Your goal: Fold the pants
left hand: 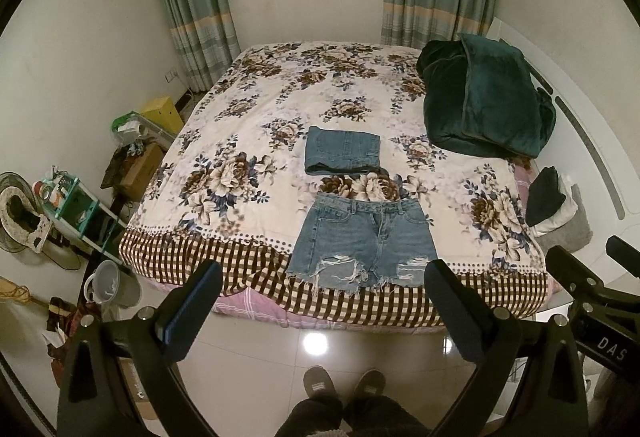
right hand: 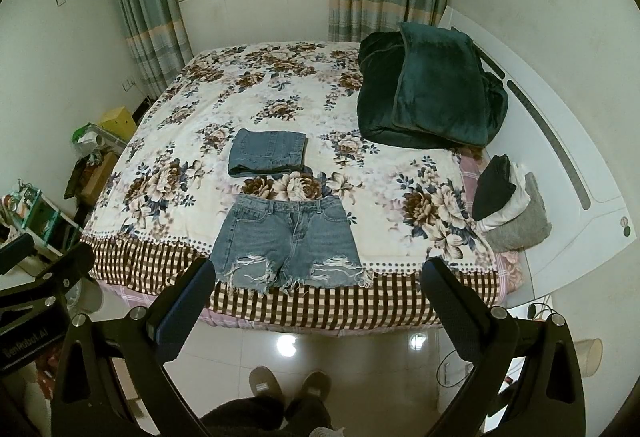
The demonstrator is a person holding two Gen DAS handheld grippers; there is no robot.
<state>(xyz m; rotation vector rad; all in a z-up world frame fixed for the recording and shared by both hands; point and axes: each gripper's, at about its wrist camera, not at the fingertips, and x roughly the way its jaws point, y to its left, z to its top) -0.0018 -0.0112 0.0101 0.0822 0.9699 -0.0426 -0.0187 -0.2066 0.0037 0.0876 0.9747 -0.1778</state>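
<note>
A pair of ripped blue denim shorts (left hand: 362, 239) lies flat and unfolded at the near edge of the bed, waistband away from me; it also shows in the right wrist view (right hand: 286, 239). A folded denim garment (left hand: 342, 151) lies just behind it (right hand: 267, 152). My left gripper (left hand: 322, 277) is open and empty, held above the floor in front of the bed, short of the shorts' frayed hems. My right gripper (right hand: 316, 277) is open and empty, at the same distance. Each gripper's body shows at the side of the other's view.
The bed (left hand: 248, 141) has a floral cover with a checked border. A dark green blanket (left hand: 486, 101) is heaped at the back right. Stacked folded clothes (right hand: 508, 201) sit at the right edge. Cluttered shelves (left hand: 76, 205) and a bucket (left hand: 114, 283) stand left. My slippers (left hand: 344, 385) are on the tiled floor.
</note>
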